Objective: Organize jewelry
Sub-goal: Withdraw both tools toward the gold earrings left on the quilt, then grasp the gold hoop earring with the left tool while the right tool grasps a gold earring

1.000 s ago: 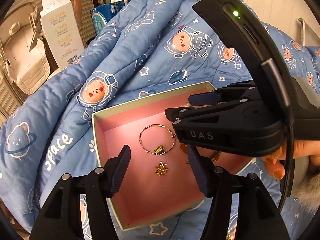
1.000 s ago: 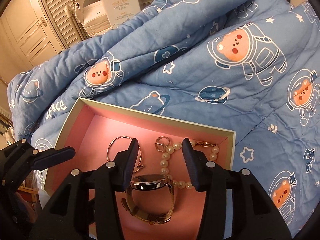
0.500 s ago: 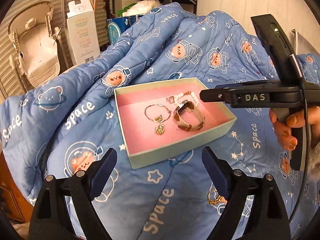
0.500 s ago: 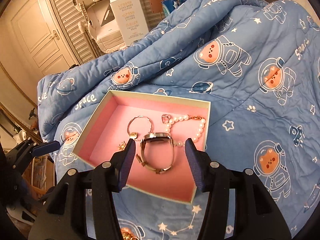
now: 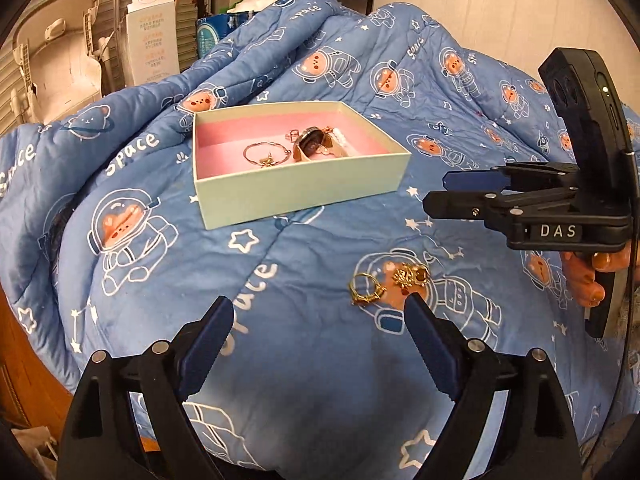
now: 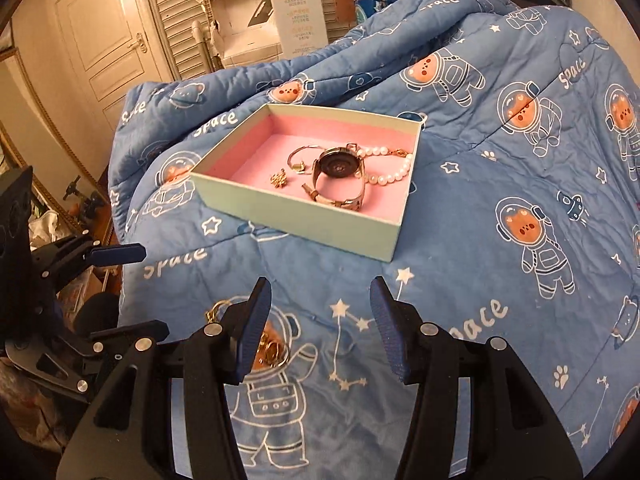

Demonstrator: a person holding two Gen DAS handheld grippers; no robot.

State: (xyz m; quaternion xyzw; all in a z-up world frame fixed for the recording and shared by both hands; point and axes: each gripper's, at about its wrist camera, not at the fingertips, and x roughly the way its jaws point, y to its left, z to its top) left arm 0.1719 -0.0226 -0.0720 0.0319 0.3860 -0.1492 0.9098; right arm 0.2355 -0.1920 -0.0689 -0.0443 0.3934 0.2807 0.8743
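Note:
A pale green box (image 5: 300, 196) with pink lining sits on the blue quilt. Inside lie a gold bangle (image 5: 264, 154), a watch (image 5: 314, 144), a pearl bracelet (image 6: 392, 168) and a small gold charm (image 6: 278, 179). Loose gold pieces (image 5: 366, 288) lie on the quilt in front of the box, just beyond my left gripper's right finger. My left gripper (image 5: 318, 332) is open wide over bare quilt. My right gripper (image 6: 320, 328) is open with nothing between its fingers. Its left finger hides part of the same gold pieces (image 6: 272, 350). A hand holds the right gripper (image 5: 460, 196), seen from the side.
The quilt (image 5: 280, 360) rises in folds behind the box (image 6: 296, 216). A white carton (image 5: 152, 36), a beige baby seat (image 5: 52, 60) and a shelf stand beyond it. The left gripper (image 6: 116, 254) shows at the right wrist view's left edge, where the quilt drops off.
Both grippers have drawn back from over the box toward the near quilt. The left jaws have spread wider. The loose gold pieces on the quilt have come into view.

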